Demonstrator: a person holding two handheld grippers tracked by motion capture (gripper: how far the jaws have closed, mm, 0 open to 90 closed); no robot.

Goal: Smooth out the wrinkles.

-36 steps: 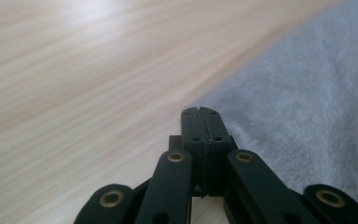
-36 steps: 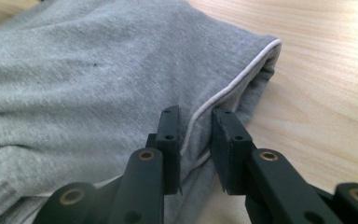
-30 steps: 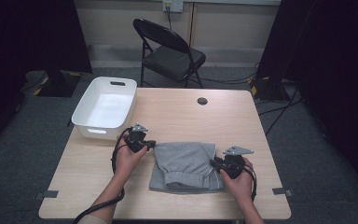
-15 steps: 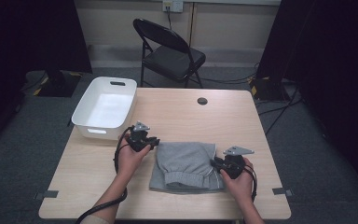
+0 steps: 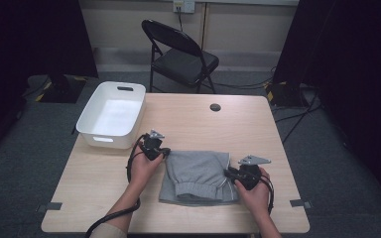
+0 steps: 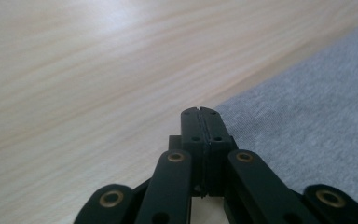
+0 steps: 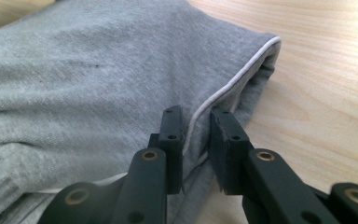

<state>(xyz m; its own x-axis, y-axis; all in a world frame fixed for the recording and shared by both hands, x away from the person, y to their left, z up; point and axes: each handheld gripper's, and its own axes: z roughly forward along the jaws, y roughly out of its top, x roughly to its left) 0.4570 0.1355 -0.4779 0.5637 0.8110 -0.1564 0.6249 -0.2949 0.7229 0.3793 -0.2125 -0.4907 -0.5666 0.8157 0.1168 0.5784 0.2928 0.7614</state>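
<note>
A folded pair of grey sweatpants [image 5: 197, 176] lies on the near middle of the table [image 5: 258, 129], its ribbed cuff toward the near edge. The work in hand looks like folding the garment, and this moment seems to be the taking of a fresh hold on its two sides.

The left gripper [image 5: 154, 147] sits at the far-left corner of the cloth. In the left gripper view its fingers [image 6: 200, 122] are pressed together, having just snapped open and shut again, and no fabric shows between them; the tips rest just beside the grey edge [image 6: 307, 121], over bare wood. So that side appears to have missed the cloth.

The right gripper [image 5: 234, 174] is at the right edge of the sweatpants. In the right gripper view its fingers [image 7: 172, 130] stand a little apart with the white-piped edge [image 7: 233, 86] and a fold of fabric running between them; they seem to be pinching that fold.

Next, I judge, the left fingers need to spread, slide right onto the corner and close on cloth before both hands can lift or turn the sweatpants. The white plastic bin [image 5: 111, 114] stands at the far left, well apart from the garment.
</note>
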